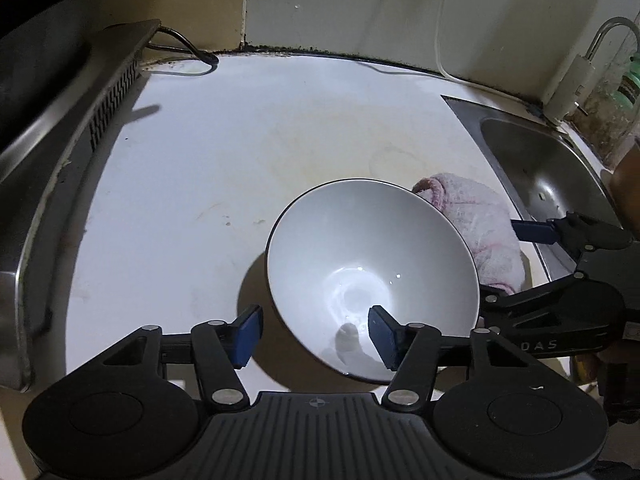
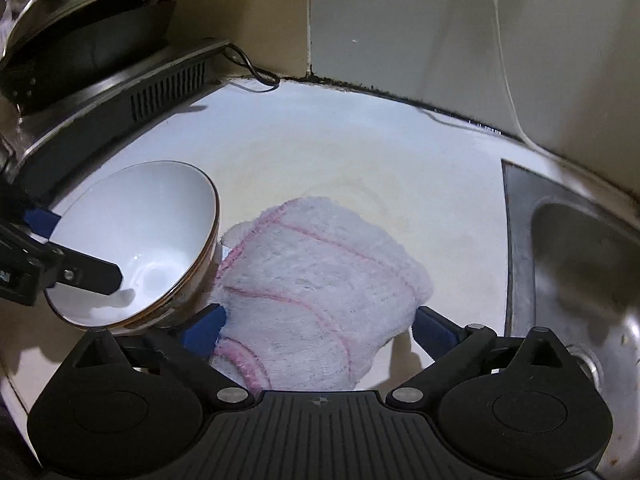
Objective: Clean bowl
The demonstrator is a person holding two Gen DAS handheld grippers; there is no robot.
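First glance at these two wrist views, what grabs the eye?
The white bowl, tipped on the pale counter, with the left gripper straddling its near rim. Beside it lies a pink-striped cloth between the open right gripper fingers, and a steel sink sits at the right.

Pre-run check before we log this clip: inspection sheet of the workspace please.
Surface: white countertop, stained.
Job's things: white bowl tilted, wet inside; pink-striped cloth beside it.
Clutter: nothing seen on the counter.
Grippers: left gripper straddles the bowl's near rim, pads not pressing; right gripper open around the cloth.
Cables: black cord at the stove's back; white cord down the wall.
Surroundings: stove with pans, steel sink, faucet.
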